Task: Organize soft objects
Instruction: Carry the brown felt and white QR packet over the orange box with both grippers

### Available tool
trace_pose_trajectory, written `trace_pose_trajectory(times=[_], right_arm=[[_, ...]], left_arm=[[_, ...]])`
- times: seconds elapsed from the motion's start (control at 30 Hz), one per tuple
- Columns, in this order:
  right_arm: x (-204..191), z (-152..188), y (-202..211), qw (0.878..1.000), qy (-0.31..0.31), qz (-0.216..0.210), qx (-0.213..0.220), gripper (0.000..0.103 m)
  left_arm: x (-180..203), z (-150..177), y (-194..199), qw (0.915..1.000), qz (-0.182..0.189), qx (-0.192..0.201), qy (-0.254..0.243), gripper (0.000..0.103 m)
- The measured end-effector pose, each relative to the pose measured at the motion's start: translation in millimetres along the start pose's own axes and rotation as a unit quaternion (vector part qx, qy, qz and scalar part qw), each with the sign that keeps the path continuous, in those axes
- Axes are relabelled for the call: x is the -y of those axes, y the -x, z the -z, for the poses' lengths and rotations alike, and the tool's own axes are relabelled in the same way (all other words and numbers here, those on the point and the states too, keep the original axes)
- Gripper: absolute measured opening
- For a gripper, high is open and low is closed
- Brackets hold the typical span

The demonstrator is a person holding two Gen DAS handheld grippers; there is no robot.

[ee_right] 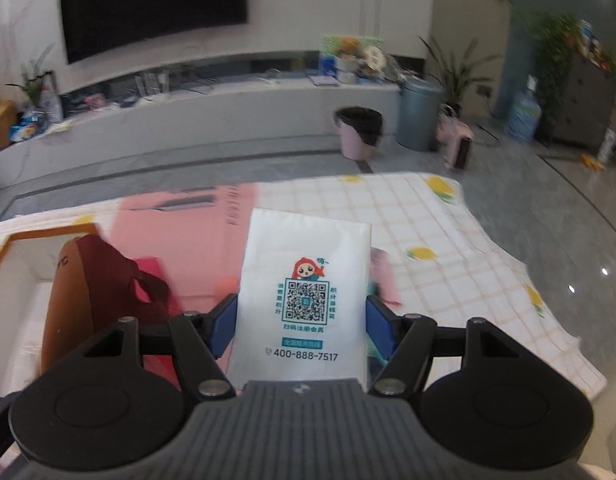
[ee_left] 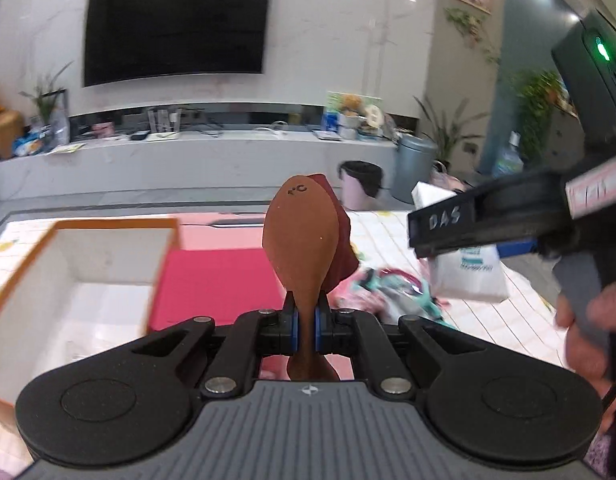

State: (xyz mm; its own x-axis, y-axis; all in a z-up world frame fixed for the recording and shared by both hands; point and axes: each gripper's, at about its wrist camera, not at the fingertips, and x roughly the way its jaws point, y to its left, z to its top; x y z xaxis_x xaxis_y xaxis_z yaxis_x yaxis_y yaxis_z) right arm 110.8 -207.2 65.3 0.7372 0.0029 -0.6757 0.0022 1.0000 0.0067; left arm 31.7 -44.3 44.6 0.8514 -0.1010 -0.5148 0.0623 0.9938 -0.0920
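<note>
Brown sole first: the slipper (ee_left: pixel 303 248) in your left gripper (ee_left: pixel 305 326) is pinched near its heel end, jaws all but shut on the thin sole, with the toe standing up and the dark red upper behind it. It looks light and floppy, so gripped at one end it will likely droop or swing as you carry it — a hold nearer the middle would steady it, but the present one seems enough for a short move. It hangs above the pink sheet (ee_left: pixel 219 276), just right of the open white box (ee_left: pixel 107 280) with the orange rim.

Your right gripper (ee_right: pixel 301 322) has its jaws set wide on the white tissue pack (ee_right: pixel 305 300), the blue pads (ee_right: pixel 223 322) pressing its two long sides. The pack is soft and squashy, with a slick plastic wrap, so it may slide if you loosen at all; judging by its bulk it weighs little and will not break. Keep the squeeze across the narrow width, as you have it. The pack is held up off the chequered cloth (ee_right: pixel 448 248) in the right wrist view, with the box at the far left and the slipper between.

A bundle of pastel fabric (ee_left: pixel 384 292) lies on the cloth below — limp stuff, best taken by a bunched fold.
</note>
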Motion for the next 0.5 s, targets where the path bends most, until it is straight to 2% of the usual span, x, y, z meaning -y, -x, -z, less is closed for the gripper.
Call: trace_pose_trajectory(times=[0.2, 0.5], right_arm=[[-65, -7, 22, 0.997, 0.024, -0.063, 0.037, 0.066], [-150, -5, 21, 0.988, 0.075, -0.127, 0.033, 0.066]], left_arm=[[-42, -20, 13, 0.9982, -0.052, 0.002, 0.029, 0.007], [-114, -31, 10, 0.9895, -0.127, -0.011, 0.069, 0.007]])
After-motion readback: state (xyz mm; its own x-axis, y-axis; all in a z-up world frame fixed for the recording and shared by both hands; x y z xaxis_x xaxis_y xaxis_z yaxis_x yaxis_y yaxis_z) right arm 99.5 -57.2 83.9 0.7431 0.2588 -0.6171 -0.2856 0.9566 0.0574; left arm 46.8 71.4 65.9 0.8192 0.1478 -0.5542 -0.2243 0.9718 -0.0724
